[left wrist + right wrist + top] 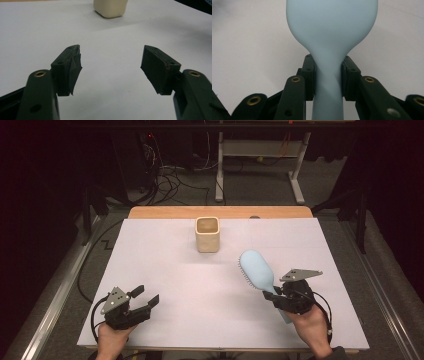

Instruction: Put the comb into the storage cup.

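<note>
A light blue hairbrush (256, 269) is held above the white table sheet at the right, its head pointing up and left, bristles on its left side. My right gripper (274, 296) is shut on its handle; in the right gripper view both pads squeeze the handle (328, 85) just below the head (332, 22). A cream square cup (207, 234) stands upright at the far middle of the sheet, its base also at the top of the left gripper view (110, 8). My left gripper (146, 297) rests at the near left, open, with bare sheet between its jaws (111, 65).
The white sheet (165, 270) covers a wooden table whose far edge (165, 212) shows behind the cup. Beyond it are a dark floor with cables (170, 180) and a white metal frame (297, 175). A metal rail (55, 295) runs along the left.
</note>
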The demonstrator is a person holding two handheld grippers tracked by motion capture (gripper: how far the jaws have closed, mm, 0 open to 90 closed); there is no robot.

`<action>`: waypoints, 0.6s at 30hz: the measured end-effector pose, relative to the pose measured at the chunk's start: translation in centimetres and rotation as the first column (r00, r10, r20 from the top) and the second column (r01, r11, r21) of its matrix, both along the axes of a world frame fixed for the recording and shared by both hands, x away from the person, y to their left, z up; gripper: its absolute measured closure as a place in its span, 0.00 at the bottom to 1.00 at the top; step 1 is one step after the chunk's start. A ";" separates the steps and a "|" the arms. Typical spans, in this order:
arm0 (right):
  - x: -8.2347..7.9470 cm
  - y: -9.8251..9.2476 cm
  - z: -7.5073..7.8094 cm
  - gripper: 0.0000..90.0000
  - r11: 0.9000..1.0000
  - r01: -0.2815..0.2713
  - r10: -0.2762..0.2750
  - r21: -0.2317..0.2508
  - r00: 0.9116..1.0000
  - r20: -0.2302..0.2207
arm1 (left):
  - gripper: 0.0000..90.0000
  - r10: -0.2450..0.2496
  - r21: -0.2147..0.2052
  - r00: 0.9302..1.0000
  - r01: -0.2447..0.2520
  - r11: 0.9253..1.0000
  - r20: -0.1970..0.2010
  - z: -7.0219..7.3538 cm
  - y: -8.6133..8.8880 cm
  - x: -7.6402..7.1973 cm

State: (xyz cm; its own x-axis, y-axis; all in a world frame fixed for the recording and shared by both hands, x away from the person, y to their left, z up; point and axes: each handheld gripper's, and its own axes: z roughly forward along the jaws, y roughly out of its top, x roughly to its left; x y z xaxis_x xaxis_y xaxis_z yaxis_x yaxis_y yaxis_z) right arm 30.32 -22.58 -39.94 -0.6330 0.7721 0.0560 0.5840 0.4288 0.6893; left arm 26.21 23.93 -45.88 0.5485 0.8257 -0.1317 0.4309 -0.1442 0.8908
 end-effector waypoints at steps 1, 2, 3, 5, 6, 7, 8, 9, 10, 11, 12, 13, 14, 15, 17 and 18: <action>0.0 0.1 0.0 0.78 1.000 -0.005 0.005 0.000 1.000 0.002 | 0.37 -0.003 -0.001 1.000 0.003 1.000 0.001 0.0 -0.1 0.0; -0.1 0.3 0.1 0.78 1.000 -0.002 0.002 0.002 1.000 -0.001 | 0.37 -0.006 -0.002 1.000 0.006 1.000 0.002 0.0 -0.3 0.1; -0.1 0.4 0.1 0.78 1.000 -0.009 0.009 0.001 1.000 0.003 | 0.37 -0.009 -0.002 1.000 0.009 1.000 0.003 0.1 -0.4 0.1; -0.2 0.6 0.1 0.78 1.000 -0.016 0.016 0.002 1.000 0.002 | 0.37 -0.016 -0.001 1.000 0.016 1.000 0.006 0.1 -0.7 0.2; -0.2 0.7 0.1 0.78 1.000 -0.020 0.020 0.004 1.000 0.002 | 0.37 -0.021 0.003 1.000 0.021 1.000 0.004 0.1 -0.8 0.3; -0.2 0.9 0.1 0.78 1.000 -0.022 0.022 0.011 1.000 0.000 | 0.37 -0.025 0.005 1.000 0.025 1.000 0.005 0.1 -1.0 0.3; -0.3 1.0 0.1 0.78 1.000 -0.024 0.024 0.012 1.000 -0.001 | 0.37 -0.029 0.007 1.000 0.028 1.000 0.005 0.1 -1.1 0.3; -0.3 1.1 0.1 0.78 0.999 -0.029 0.029 0.015 1.000 0.001 | 0.37 -0.030 0.007 1.000 0.030 1.000 0.008 0.1 -1.2 0.4; -0.3 1.3 0.1 0.78 0.999 -0.032 0.032 0.017 0.999 0.002 | 0.37 -0.033 0.008 0.999 0.033 0.999 0.008 0.1 -1.3 0.4; -0.3 1.4 0.1 0.78 0.999 -0.035 0.035 0.018 0.999 0.003 | 0.37 -0.035 0.006 0.999 0.035 0.999 0.008 0.1 -1.3 0.4; -0.3 1.6 0.1 0.78 0.999 -0.038 0.038 0.021 0.999 0.002 | 0.37 -0.036 0.005 0.999 0.036 0.999 0.007 0.2 -1.3 0.4; -0.3 1.7 0.1 0.78 0.999 -0.040 0.040 0.019 0.999 0.002 | 0.37 -0.037 0.005 0.999 0.037 0.999 0.006 0.2 -1.4 0.4; -0.3 1.9 0.1 0.78 0.999 -0.046 0.046 0.019 0.999 0.003 | 0.37 -0.038 0.004 0.999 0.038 0.999 0.006 0.1 -1.4 0.5; -0.3 2.1 0.1 0.78 0.999 -0.048 0.048 0.018 0.999 0.004 | 0.37 -0.040 0.002 0.999 0.040 0.999 0.008 0.1 -1.5 0.5; -0.4 2.4 0.1 0.78 0.998 -0.058 0.058 0.016 0.998 0.007 | 0.37 -0.041 0.000 0.999 0.041 0.999 0.009 0.1 -1.5 0.5; -0.4 2.6 0.1 0.78 0.998 -0.067 0.067 0.017 0.998 0.009 | 0.37 -0.042 0.001 0.999 0.042 0.999 0.009 0.1 -1.6 0.5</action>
